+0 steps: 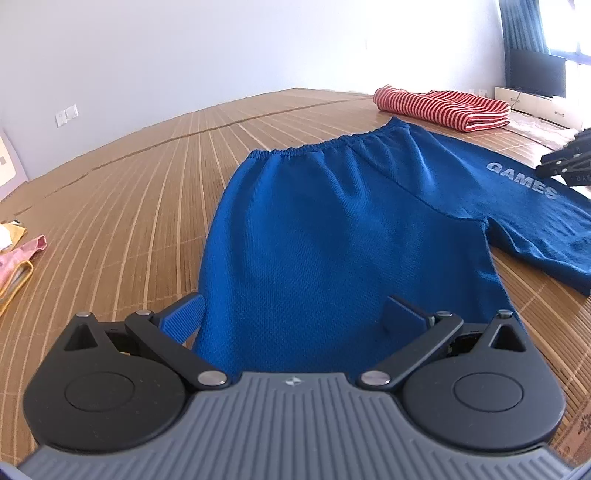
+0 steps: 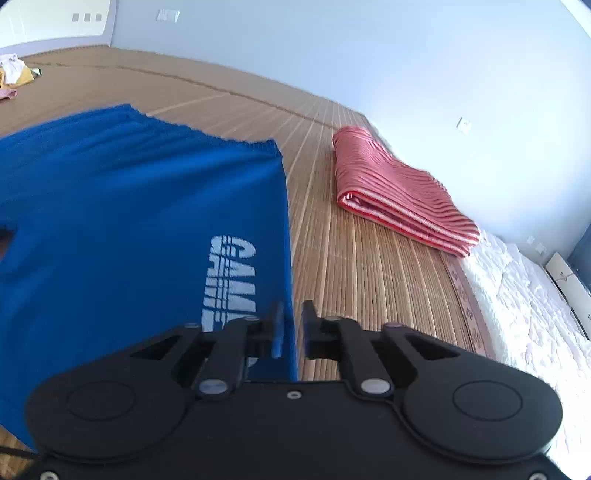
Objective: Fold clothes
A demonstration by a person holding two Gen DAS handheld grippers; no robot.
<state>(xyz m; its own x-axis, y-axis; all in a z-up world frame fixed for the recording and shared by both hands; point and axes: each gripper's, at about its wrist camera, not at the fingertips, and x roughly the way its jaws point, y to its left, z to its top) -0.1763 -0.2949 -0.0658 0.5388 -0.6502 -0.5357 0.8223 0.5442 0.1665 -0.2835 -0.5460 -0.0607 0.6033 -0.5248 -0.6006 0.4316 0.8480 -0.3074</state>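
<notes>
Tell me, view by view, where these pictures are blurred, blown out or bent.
Left wrist: sharp on the blue shorts; the window at top right is blown out to white; the bamboo mat slats curve with the fisheye. Right wrist: motion-smeared, the shorts' white lettering and the folded red striped garment streaked; corners vignetted dark.

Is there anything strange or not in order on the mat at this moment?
Nothing is damaged or spilled. The blue shorts lie spread out but not yet folded, one leg angled aside, while the striped garment is already folded neatly.
</notes>
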